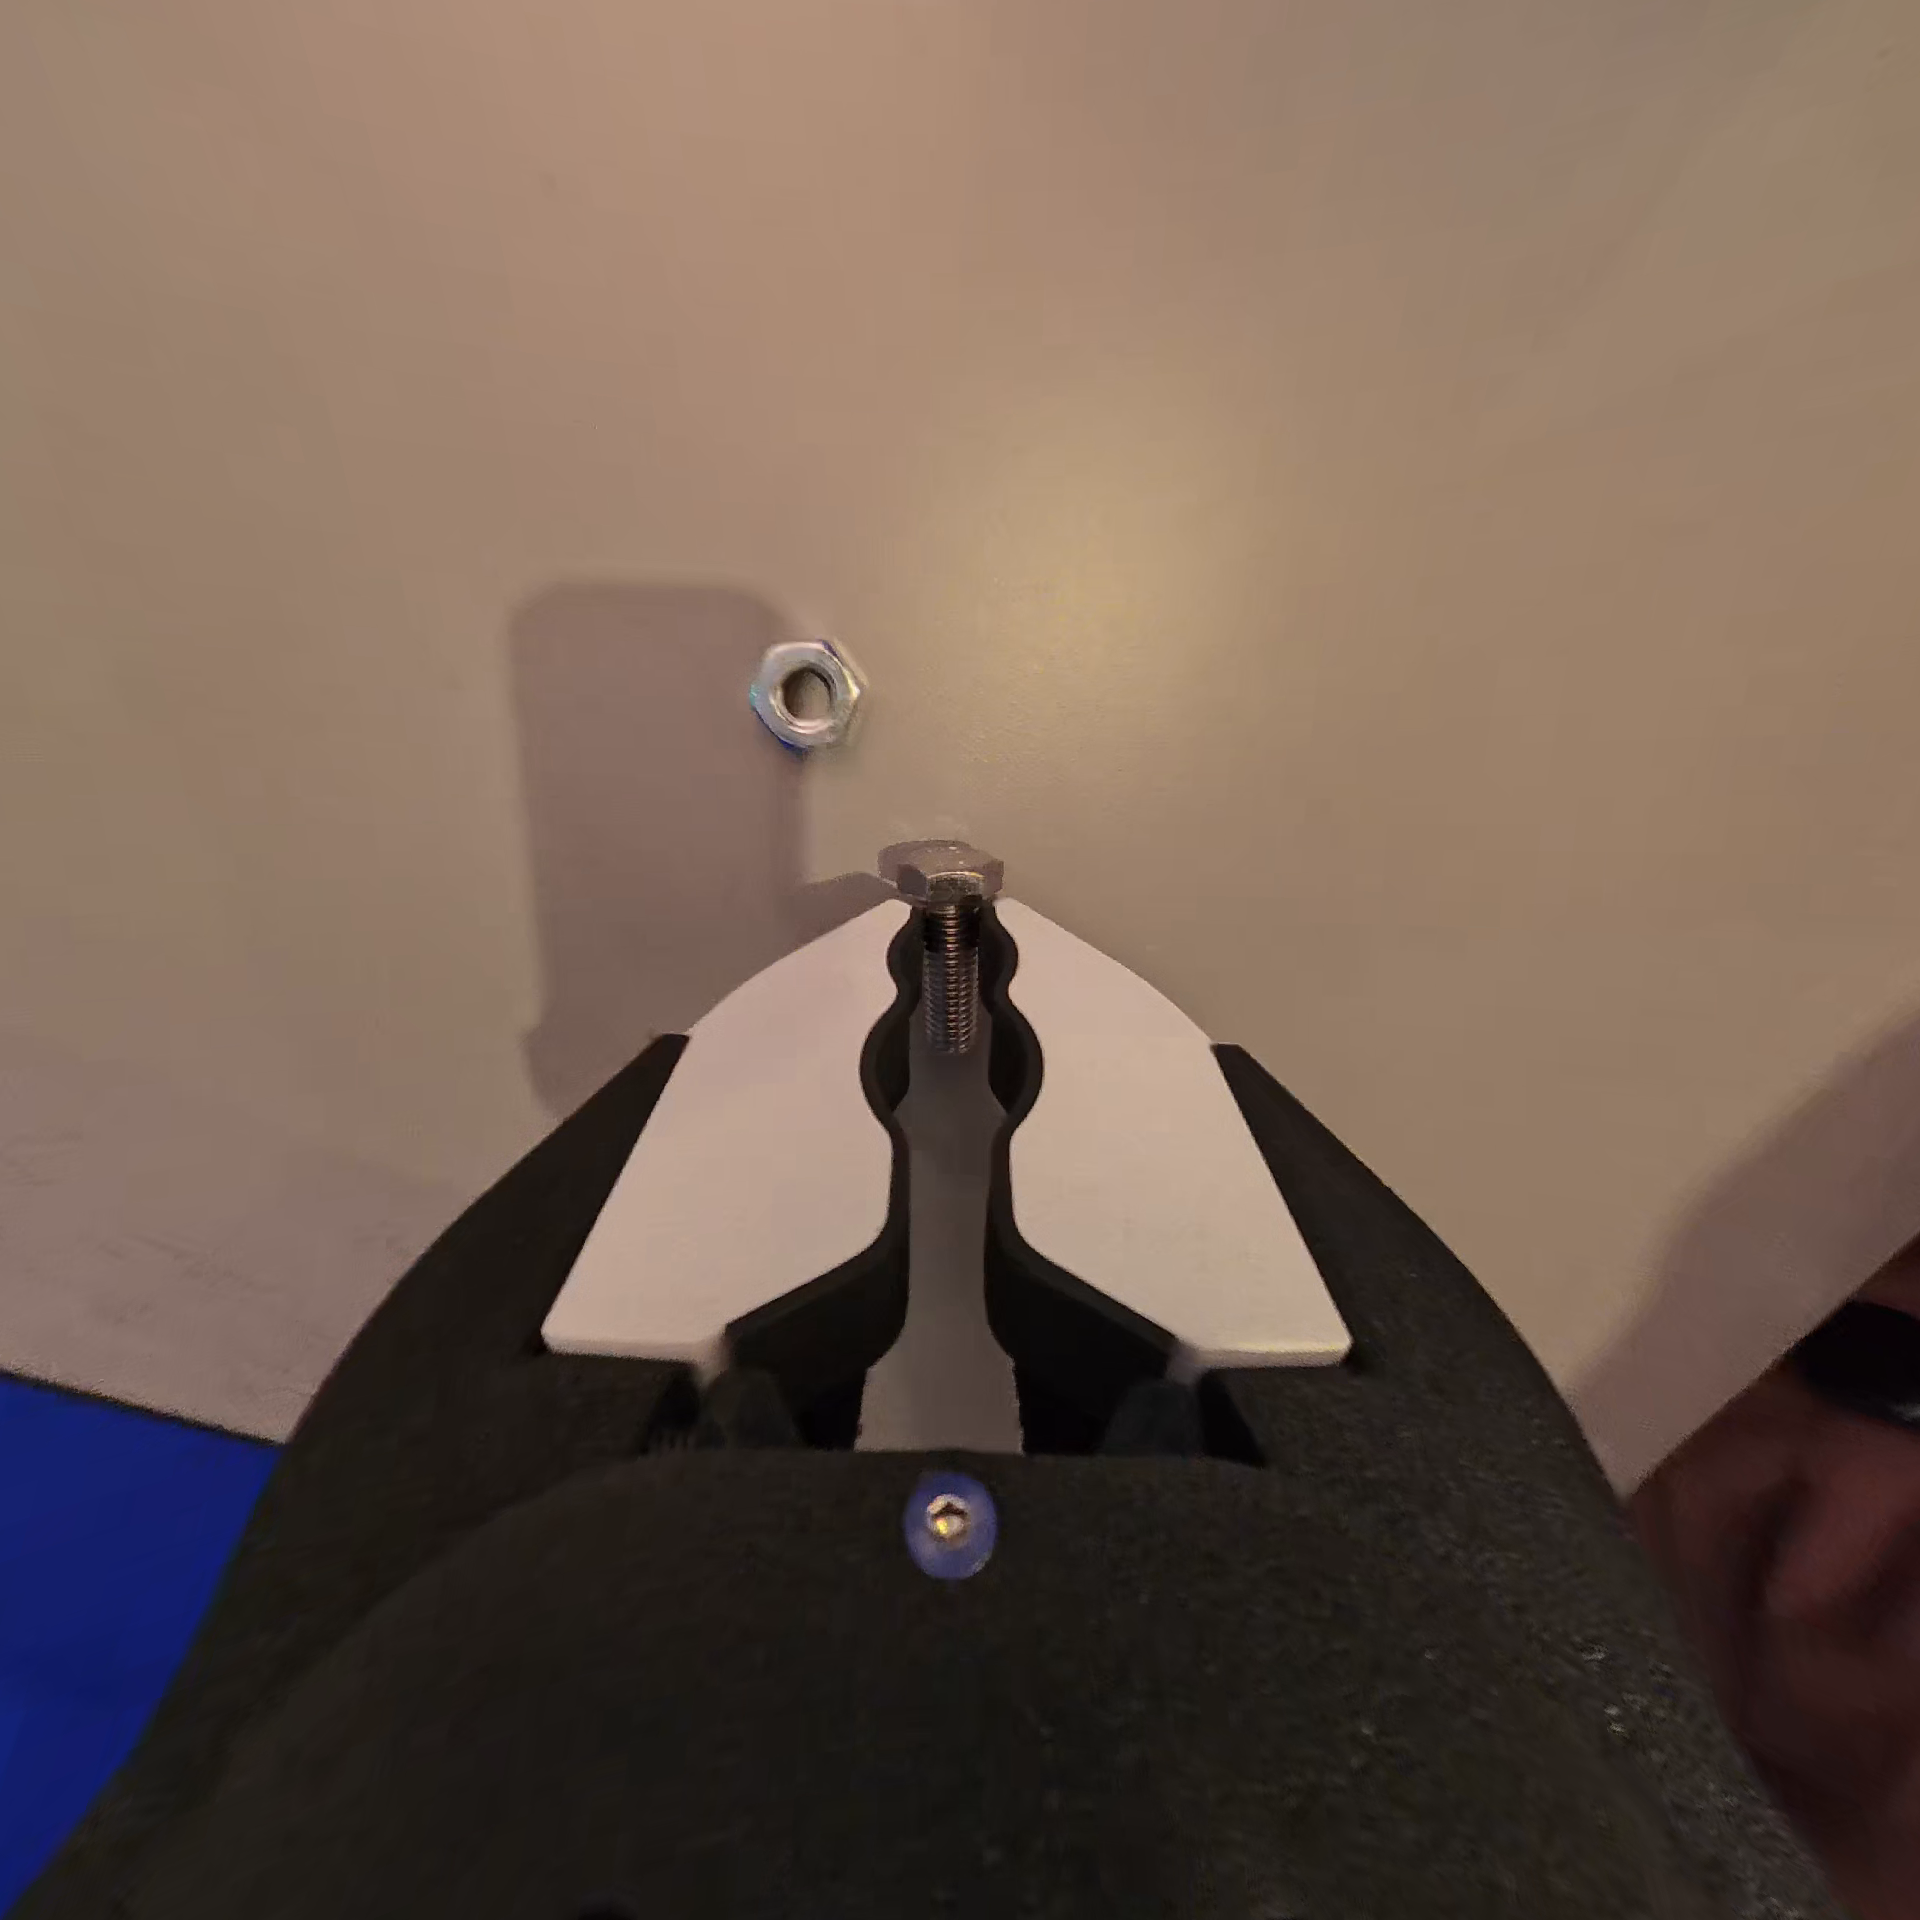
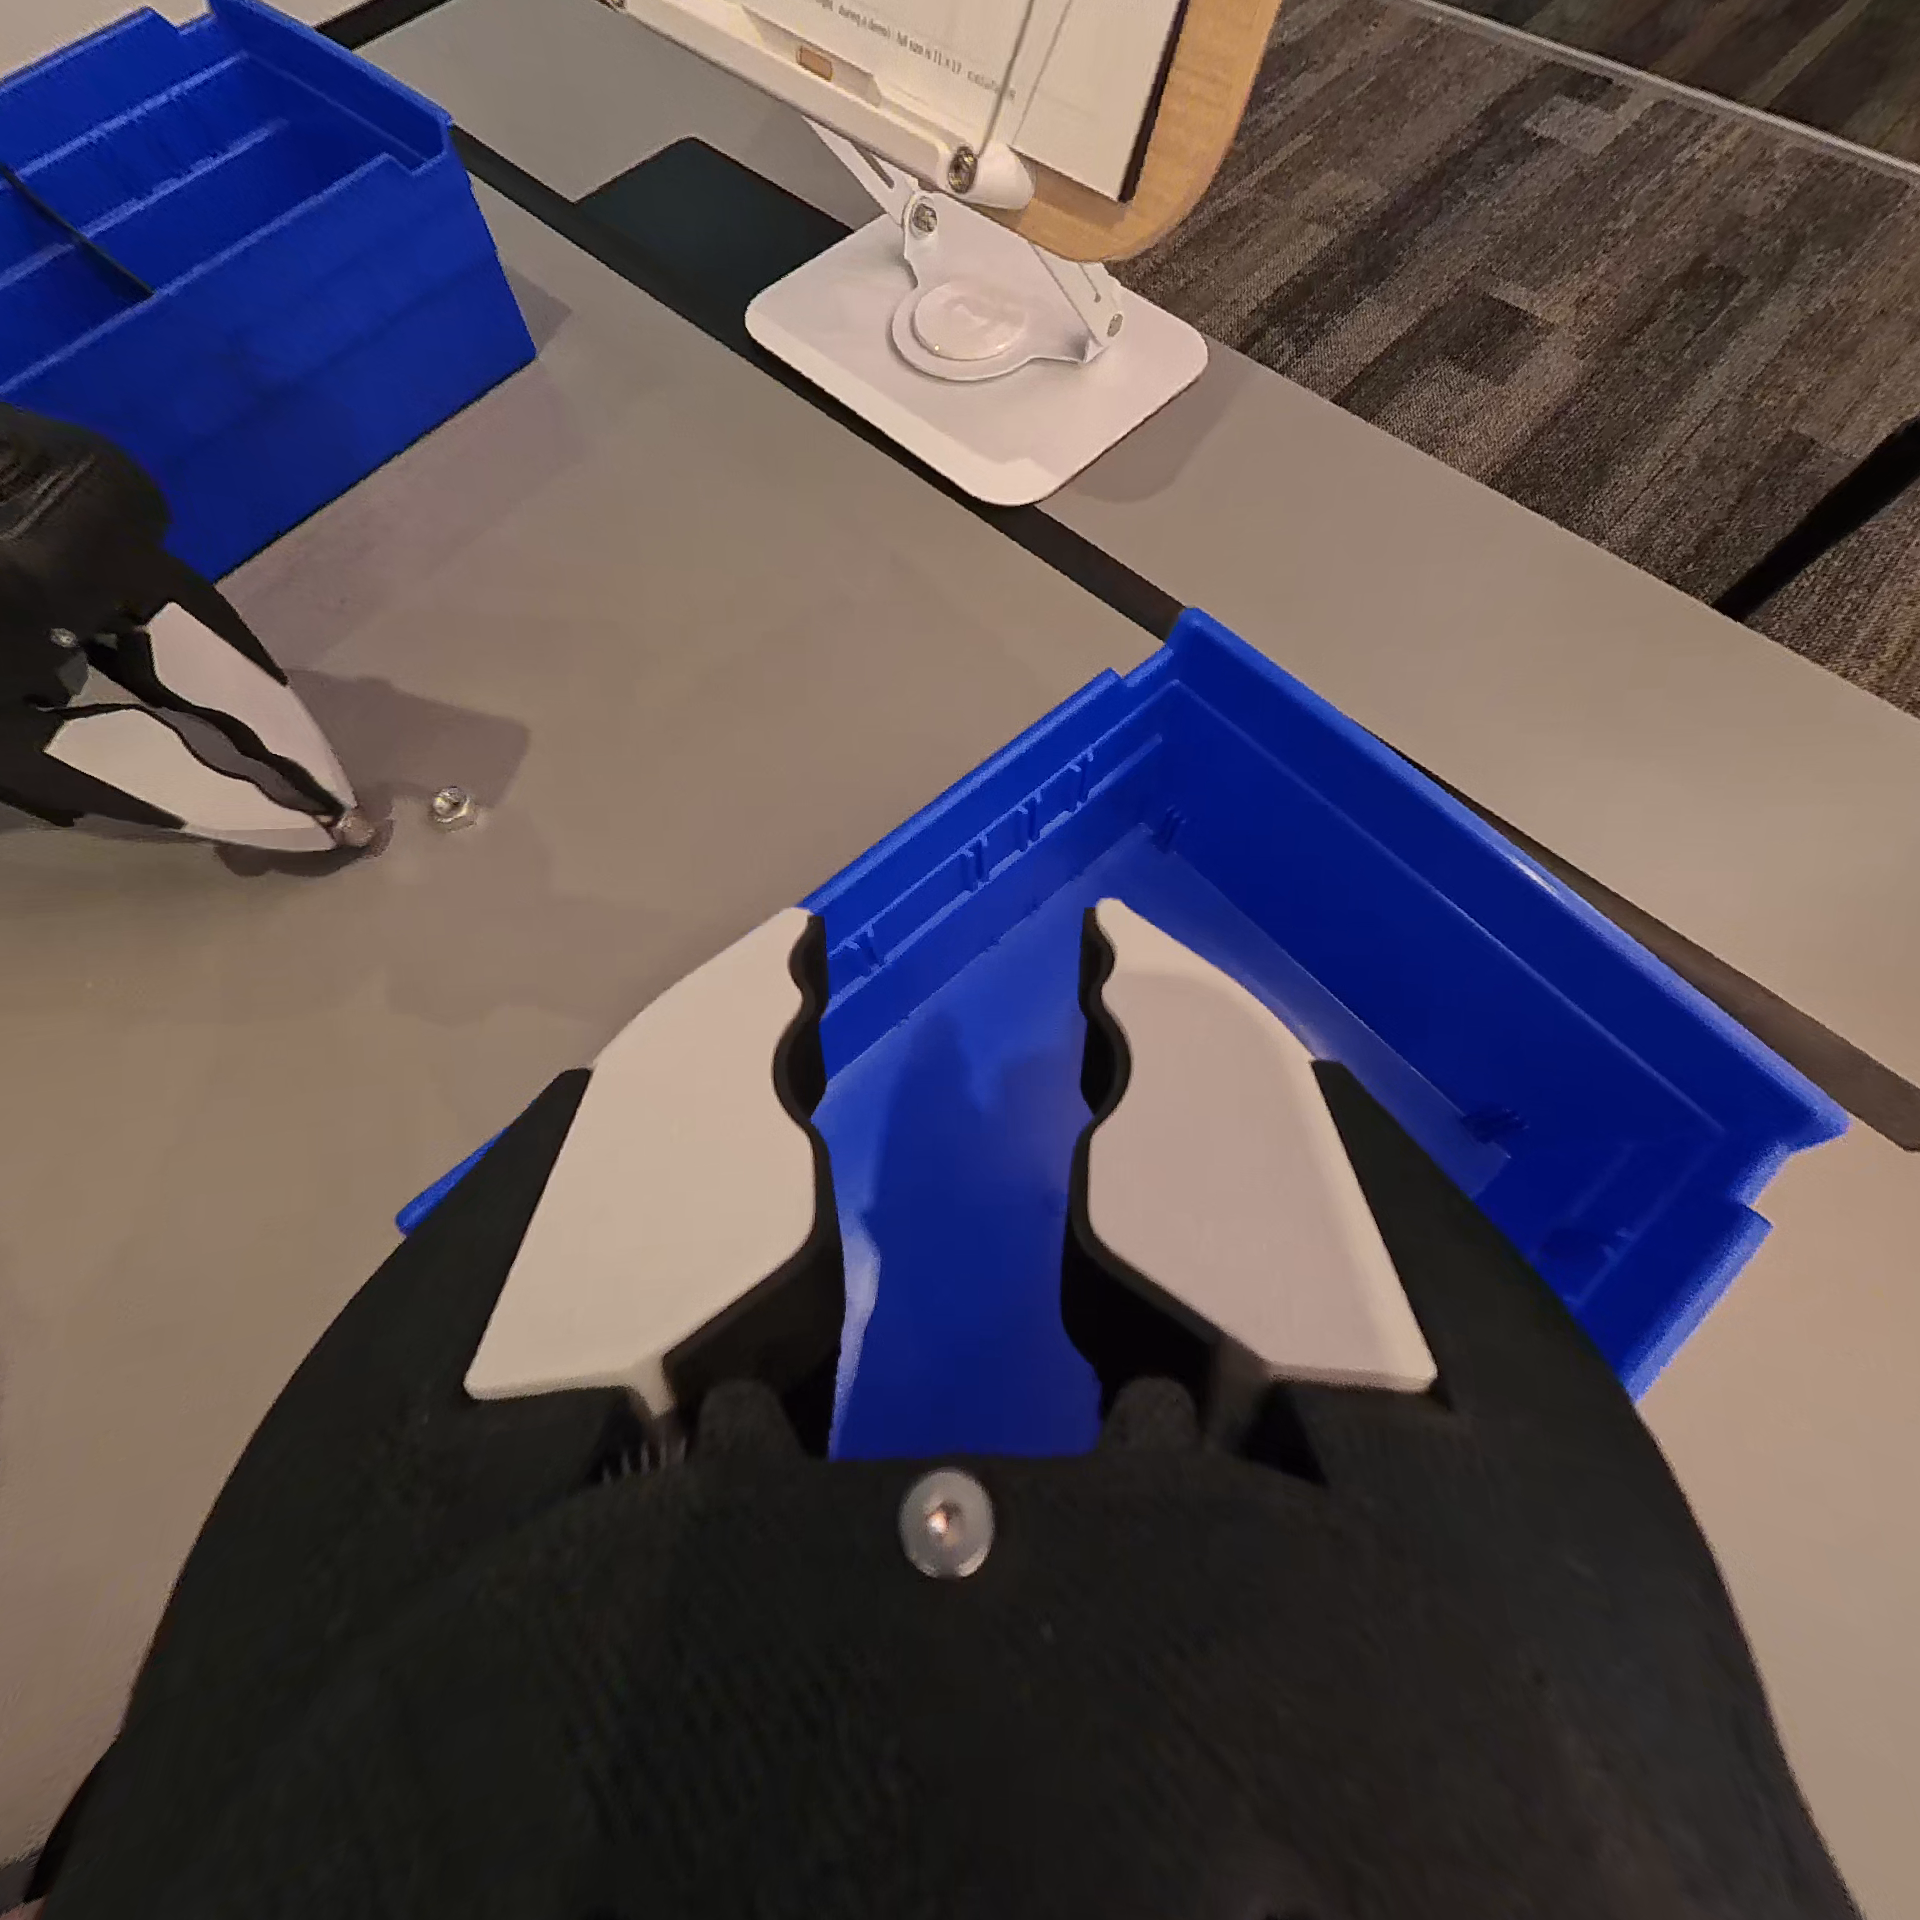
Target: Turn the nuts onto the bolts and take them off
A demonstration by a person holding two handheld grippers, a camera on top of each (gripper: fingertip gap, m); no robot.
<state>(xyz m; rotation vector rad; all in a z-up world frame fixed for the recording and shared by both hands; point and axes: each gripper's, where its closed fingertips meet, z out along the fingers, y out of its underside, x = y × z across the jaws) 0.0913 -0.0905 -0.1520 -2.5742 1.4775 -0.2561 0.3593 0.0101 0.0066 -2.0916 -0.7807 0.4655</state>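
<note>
In the left wrist view my left gripper (image 1: 948,914) is shut on a silver bolt (image 1: 943,971). Its threaded shaft lies between the fingertips and its hex head points away, down at the beige table (image 1: 1351,520). A silver hex nut (image 1: 808,698) lies flat on the table just beyond and left of the bolt head. In the right wrist view the left gripper (image 2: 338,821), the bolt (image 2: 358,828) and the nut (image 2: 452,803) show at far left. My right gripper (image 2: 954,920) is open and empty, above an empty blue bin (image 2: 1455,935).
A second blue bin with dividers (image 2: 260,260) stands at the far left. A white stand on a flat base (image 2: 977,364) sits at the back near the table's dark edge (image 2: 1101,561). Carpet floor (image 2: 1610,312) lies beyond. A hand (image 1: 1818,1507) shows at lower right. Some 35 cm of space lies between my two pairs of fingers. About 4 cm separates my left fingertips from the nut (image 2: 452,803). Look for it in the left wrist view (image 1: 807,720) too.
</note>
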